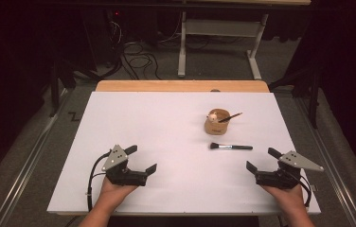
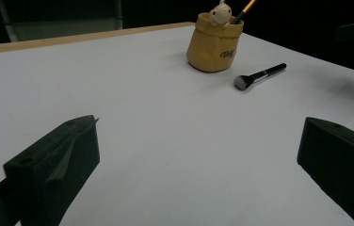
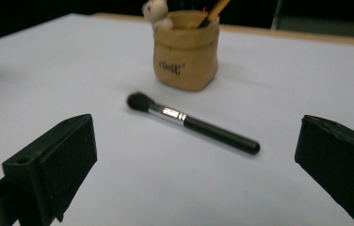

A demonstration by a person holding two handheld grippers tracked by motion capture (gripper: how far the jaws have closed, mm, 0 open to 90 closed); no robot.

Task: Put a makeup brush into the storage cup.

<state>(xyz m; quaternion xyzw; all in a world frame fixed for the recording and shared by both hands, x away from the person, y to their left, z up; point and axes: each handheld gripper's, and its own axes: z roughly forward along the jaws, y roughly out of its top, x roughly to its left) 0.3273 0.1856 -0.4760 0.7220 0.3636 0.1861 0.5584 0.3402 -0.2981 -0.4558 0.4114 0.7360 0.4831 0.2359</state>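
A tan sack-shaped holder (image 1: 217, 122) (image 2: 214, 43) (image 3: 186, 50) stands right of the table's centre, with a small white figure on its rim and an orange-handled brush (image 1: 230, 117) leaning out of it. A black makeup brush (image 1: 230, 146) (image 2: 259, 76) (image 3: 194, 123) lies flat just in front of the holder, bristles to the left. My left gripper (image 1: 141, 160) (image 2: 198, 165) rests open at the front left, far from both. My right gripper (image 1: 262, 159) (image 3: 196, 169) stands open at the front right, a short way from the brush handle's end. Nothing is between either pair of jaws.
The white table sheet (image 1: 166, 142) covers most of the wooden top (image 1: 181, 86). Beyond the far edge stand a white desk frame (image 1: 218, 33) and loose cables (image 1: 138, 59) on the floor. Dark curtains close both sides.
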